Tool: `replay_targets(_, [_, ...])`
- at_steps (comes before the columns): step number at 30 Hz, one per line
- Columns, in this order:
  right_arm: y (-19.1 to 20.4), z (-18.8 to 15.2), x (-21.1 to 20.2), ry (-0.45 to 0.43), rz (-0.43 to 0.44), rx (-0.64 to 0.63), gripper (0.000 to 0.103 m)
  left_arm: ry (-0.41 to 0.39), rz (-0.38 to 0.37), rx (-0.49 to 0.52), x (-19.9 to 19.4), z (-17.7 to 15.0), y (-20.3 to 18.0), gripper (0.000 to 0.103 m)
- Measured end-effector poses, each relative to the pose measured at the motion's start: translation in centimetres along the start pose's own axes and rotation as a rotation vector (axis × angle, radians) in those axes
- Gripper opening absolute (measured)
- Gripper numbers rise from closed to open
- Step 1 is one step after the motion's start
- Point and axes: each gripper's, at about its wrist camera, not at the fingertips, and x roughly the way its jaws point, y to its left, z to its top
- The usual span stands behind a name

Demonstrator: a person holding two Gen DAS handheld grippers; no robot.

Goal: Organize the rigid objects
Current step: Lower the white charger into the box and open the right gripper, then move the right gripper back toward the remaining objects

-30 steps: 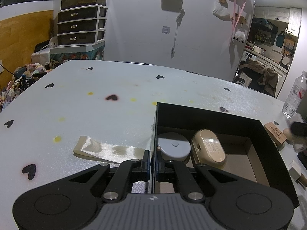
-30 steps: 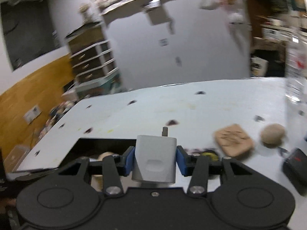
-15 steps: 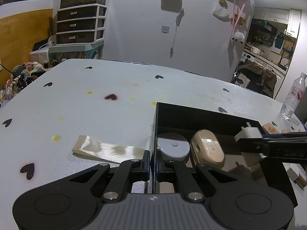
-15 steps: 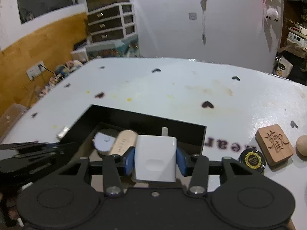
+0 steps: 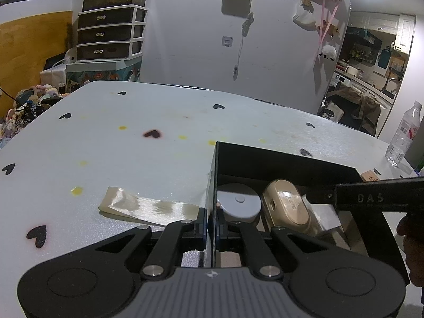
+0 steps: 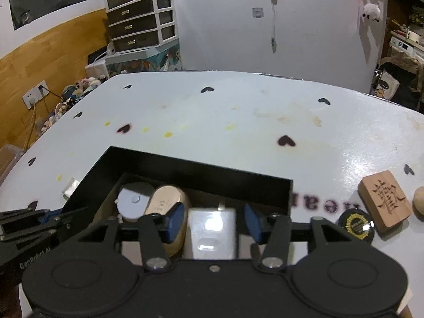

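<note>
Inside the black box (image 6: pixel 164 164) you are letting go of the white charger (image 6: pixel 212 234): your right gripper (image 6: pixel 213 222) is opening, pads clear of its sides. Your left gripper (image 5: pixel 211 221) is pinching the box wall. It is looking rigid, light, smooth; take it by its flat sides. Hearts are dotting the pale worktop (image 6: pixel 238 122).

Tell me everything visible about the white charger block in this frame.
The white charger block is a glossy, plastic-looking cuboid with rounded edges, a metal prong at its far end and a shallow recess on its top face. It lies inside the black box, right of the beige oval case. The right gripper is opening around it; gaps show between both blue pads and its sides. Its underside is hidden.
</note>
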Motion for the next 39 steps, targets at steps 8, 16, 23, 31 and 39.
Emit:
replay_targets(8, [-0.4, -0.1, -1.0, -0.006, 0.014, 0.011, 0.054, 0.0, -0.002, -0.001, -0.1, 0.0, 0.1, 0.006])
replay_targets(16, [-0.3, -1.0, -3.7, -0.064, 0.039, -0.022, 0.062, 0.0, -0.001, -0.001, 0.0, 0.0, 0.1, 0.006])
replay_targets(23, [-0.4, -2.1, -6.1, -0.127, 0.045, -0.044, 0.07, 0.001, -0.001, 0.001, 0.0, 0.0, 0.1, 0.006])
replay_targets(31, [-1.0, -3.5, -7.8, -0.179, 0.04, -0.048, 0.096, 0.004, 0.001, 0.002, 0.0, 0.0, 0.1, 0.006])
replay_targets(39, [-2.8, -5.0, -8.6, -0.187, 0.034, -0.024, 0.103, 0.012, 0.01, 0.006, 0.2, 0.1, 0.0, 0.006])
